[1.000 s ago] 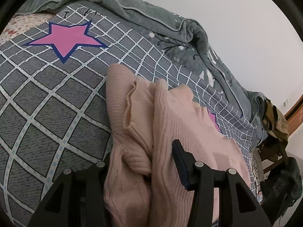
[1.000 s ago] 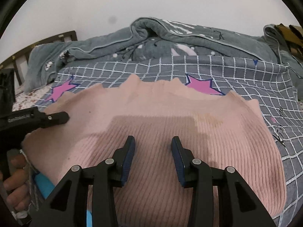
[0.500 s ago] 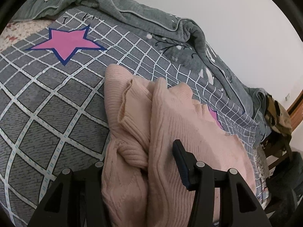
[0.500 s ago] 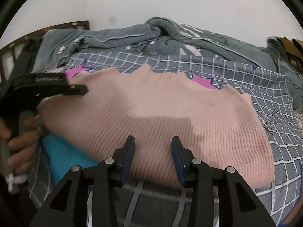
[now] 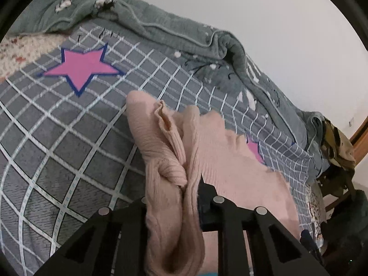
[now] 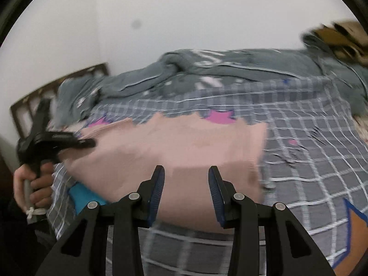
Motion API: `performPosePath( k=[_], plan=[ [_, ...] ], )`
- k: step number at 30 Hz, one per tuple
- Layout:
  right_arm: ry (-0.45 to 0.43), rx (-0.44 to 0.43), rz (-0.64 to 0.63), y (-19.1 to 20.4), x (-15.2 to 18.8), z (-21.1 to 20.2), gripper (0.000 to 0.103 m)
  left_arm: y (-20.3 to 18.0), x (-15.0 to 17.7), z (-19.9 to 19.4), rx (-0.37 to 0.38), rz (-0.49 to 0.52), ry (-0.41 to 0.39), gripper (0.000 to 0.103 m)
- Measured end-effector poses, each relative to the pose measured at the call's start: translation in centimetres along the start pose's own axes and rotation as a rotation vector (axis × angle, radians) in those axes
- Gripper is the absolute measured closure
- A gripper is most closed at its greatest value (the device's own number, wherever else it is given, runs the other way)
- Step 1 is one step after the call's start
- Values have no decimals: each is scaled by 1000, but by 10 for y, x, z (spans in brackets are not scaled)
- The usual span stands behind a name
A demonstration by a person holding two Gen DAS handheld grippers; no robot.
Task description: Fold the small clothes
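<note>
Sweater (image 5: 232, 161), pink and ribbed, lies on the checked bedspread (image 5: 69, 138), its bunched edge pinched between the left tongs (image 5: 184, 197), whose jaws have just been closing. Right tongs (image 6: 186, 184) hover spread above its near hem, holding nothing.

Left hand-held gripper (image 5: 184, 197) newly clamping sweater (image 5: 230, 165)

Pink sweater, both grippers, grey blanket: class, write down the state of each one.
Pink sweater: spread on the bed, one edge bunched and pinched.
Left gripper: jaws just closed on the sweater's bunched edge.
Right gripper: open, empty, above the sweater.
Grey blanket: crumpled along the wall.
</note>
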State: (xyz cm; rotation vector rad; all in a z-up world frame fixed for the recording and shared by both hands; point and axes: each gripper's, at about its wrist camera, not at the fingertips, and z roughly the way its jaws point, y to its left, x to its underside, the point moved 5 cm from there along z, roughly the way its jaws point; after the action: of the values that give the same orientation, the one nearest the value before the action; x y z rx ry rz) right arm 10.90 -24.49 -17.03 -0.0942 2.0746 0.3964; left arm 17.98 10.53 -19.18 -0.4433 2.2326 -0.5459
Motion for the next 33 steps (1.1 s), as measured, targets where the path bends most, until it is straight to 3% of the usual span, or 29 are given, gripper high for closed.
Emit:
performPosePath(
  k=[6,10,13,17,24,27,28,29,33],
  plan=[
    [-35,61,121,-56,-10,-16,64,-45,-10,-16,22,4,-33,87],
    [-43,109,160,-83,-13,-30,64,-90,-10,-20,40,43,-27,87],
    [-65,136,169,-96,-16,-41,64,-128,-4,-17,10,115,-15,87],
    [-92,135,200,-112,-18,-52,64,-176,18,-8,10,197,17,88],
    [-79,114,256,-131,-11,-54,64,-232,89,30,21,324,138,87],
    [-77,109,269,-137,-9,-56,64,-242,108,42,5,375,161,83],
    [-76,107,272,-138,-8,-56,64,-244,111,43,11,387,169,77],
    [-76,106,276,-138,-8,-56,64,-247,115,45,40,402,193,69],
    [-70,83,285,-134,-8,-53,64,-251,113,39,114,420,221,65]
  ],
)
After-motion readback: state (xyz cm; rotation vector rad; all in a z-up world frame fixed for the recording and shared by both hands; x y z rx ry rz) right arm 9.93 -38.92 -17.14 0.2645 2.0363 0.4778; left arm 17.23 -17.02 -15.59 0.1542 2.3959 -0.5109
